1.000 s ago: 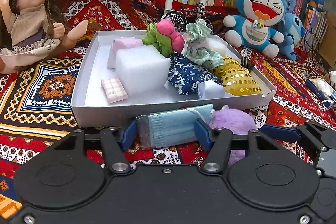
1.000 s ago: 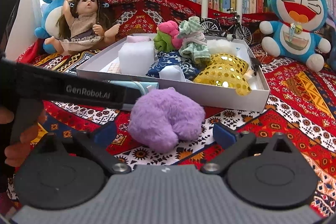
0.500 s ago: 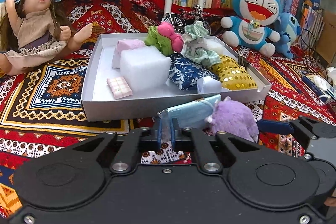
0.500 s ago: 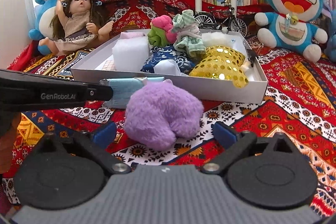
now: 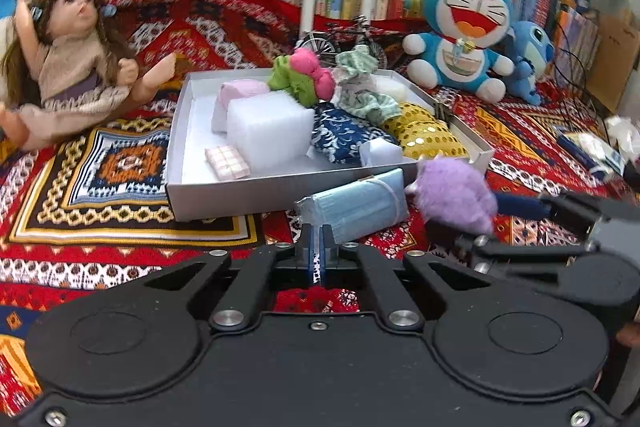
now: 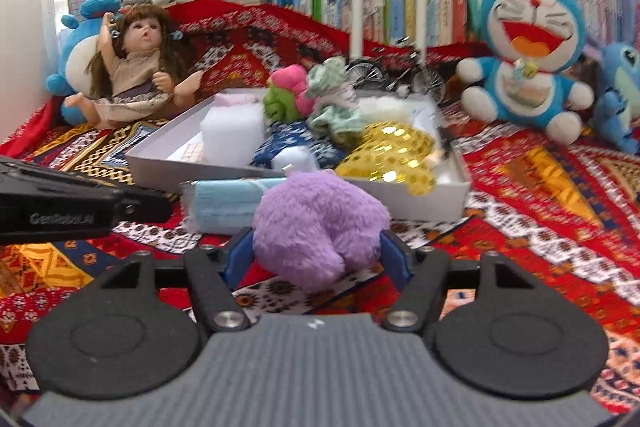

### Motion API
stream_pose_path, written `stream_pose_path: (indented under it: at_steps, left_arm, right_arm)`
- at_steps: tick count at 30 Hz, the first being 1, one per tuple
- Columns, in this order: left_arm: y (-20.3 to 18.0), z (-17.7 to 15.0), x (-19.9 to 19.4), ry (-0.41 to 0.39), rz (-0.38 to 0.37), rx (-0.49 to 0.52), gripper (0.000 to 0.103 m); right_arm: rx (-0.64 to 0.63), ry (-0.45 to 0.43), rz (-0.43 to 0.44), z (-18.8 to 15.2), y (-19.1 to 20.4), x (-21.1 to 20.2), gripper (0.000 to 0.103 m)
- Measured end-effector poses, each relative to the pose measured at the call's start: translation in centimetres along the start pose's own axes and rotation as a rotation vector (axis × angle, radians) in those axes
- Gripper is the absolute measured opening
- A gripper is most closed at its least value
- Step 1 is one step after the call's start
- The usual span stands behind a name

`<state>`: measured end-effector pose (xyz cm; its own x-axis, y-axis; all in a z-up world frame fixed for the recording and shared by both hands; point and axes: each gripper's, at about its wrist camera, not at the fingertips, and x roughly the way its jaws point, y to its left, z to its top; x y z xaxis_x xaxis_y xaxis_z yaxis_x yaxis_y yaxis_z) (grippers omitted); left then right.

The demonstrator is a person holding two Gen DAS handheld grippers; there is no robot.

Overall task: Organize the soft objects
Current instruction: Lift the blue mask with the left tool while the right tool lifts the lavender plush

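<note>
Shallow white cardboard box (image 5: 248,193): left half is bare floor apart from a small pink checked pad (image 5: 227,163); room to enter there. Right half is crowded: a white foam block (image 5: 270,135), a navy patterned cloth bundle (image 5: 344,139) and a gold sequinned pouch (image 5: 424,135). A pale blue face-mask pack (image 5: 360,205) and a purple fluffy plush (image 6: 316,227) lie just before the near wall, blocking the low approach. Open patterned red rug (image 5: 100,187) lies left of the box, up to the long-haired doll (image 5: 68,67).
</note>
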<state>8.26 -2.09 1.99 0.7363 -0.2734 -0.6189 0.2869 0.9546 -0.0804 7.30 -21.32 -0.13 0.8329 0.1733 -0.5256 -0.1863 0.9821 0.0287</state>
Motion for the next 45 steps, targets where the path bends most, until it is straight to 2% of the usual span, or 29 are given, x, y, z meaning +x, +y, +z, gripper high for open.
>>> stream_pose_path:
  at_steps: [1, 5, 6, 7, 9, 11, 13, 17, 19, 27, 29, 32, 34, 36, 38, 40, 43, 45]
  left_arm:
    - [-0.2, 0.0, 0.0, -0.004, 0.006, 0.023, 0.008]
    - [-0.8, 0.0, 0.5, 0.004, 0.025, 0.051, 0.014]
    - [-0.7, 0.1, 0.8, 0.005, 0.018, 0.036, 0.023]
    - [-0.6, 0.2, 0.9, 0.006, 0.010, 0.015, 0.041]
    - [-0.3, 0.4, 1.2, -0.012, -0.006, -0.042, 0.058]
    - [-0.4, 0.6, 1.4, -0.030, -0.011, -0.073, 0.064]
    - [-0.8, 0.9, 1.7, -0.039, -0.006, -0.081, 0.086]
    - [-2.4, 1.5, 2.5, -0.059, 0.031, -0.091, 0.092]
    - [-3.4, 1.7, 3.0, -0.073, 0.042, -0.077, 0.099]
    - [-6.8, 1.7, 5.7, -0.048, 0.146, -0.011, 0.099]
    - [-7.1, 1.6, 6.3, -0.032, 0.151, -0.004, 0.097]
    - [-7.5, 1.3, 6.9, -0.010, 0.171, 0.005, 0.087]
    - [-7.6, 1.2, 7.1, -0.011, 0.198, 0.017, 0.075]
    - [-7.6, 1.1, 7.0, -0.015, 0.216, 0.033, 0.069]
    - [-7.6, 1.0, 6.8, -0.019, 0.202, 0.046, 0.063]
    - [-7.9, 1.0, 6.3, -0.031, 0.187, 0.071, 0.052]
    - [-8.6, 0.9, 5.5, -0.045, 0.177, 0.122, 0.043]
    - [-8.8, 0.8, 5.1, -0.049, 0.167, 0.139, 0.042]
  right_arm:
    - [0.005, -0.005, -0.023, 0.0, -0.3, -0.2, 0.069]
    - [0.041, -0.014, -0.085, -0.1, -2.0, -0.7, 0.069]
    - [0.053, -0.012, -0.091, -0.3, -2.6, -0.7, 0.069]
    - [0.068, -0.007, -0.100, -0.4, -3.1, -0.7, 0.069]
    - [0.089, 0.000, -0.118, -0.7, -3.9, -0.7, 0.069]
    - [0.109, 0.007, -0.125, -1.1, -4.7, -0.7, 0.069]
    - [0.115, 0.010, -0.133, -1.4, -5.0, -0.7, 0.069]
    - [0.122, 0.007, -0.135, -2.1, -5.2, -0.8, 0.070]
    - [0.124, 0.002, -0.131, -2.1, -5.2, -0.9, 0.070]
    - [0.180, -0.001, -0.090, -2.4, -6.0, -1.1, 0.070]
    - [0.192, 0.000, -0.083, -2.4, -6.2, -1.1, 0.070]
    - [0.199, 0.000, -0.078, -2.5, -6.3, -1.0, 0.070]
    - [0.202, 0.001, -0.076, -2.5, -6.3, -1.0, 0.070]
    - [0.205, 0.002, -0.073, -2.5, -6.3, -1.0, 0.070]
    - [0.208, 0.002, -0.071, -2.5, -6.4, -1.0, 0.070]
    - [0.209, 0.001, -0.070, -2.5, -6.4, -1.0, 0.070]
    - [0.209, 0.000, -0.070, -2.5, -6.4, -1.0, 0.070]
    - [0.211, -0.003, -0.070, -2.5, -6.4, -1.1, 0.070]
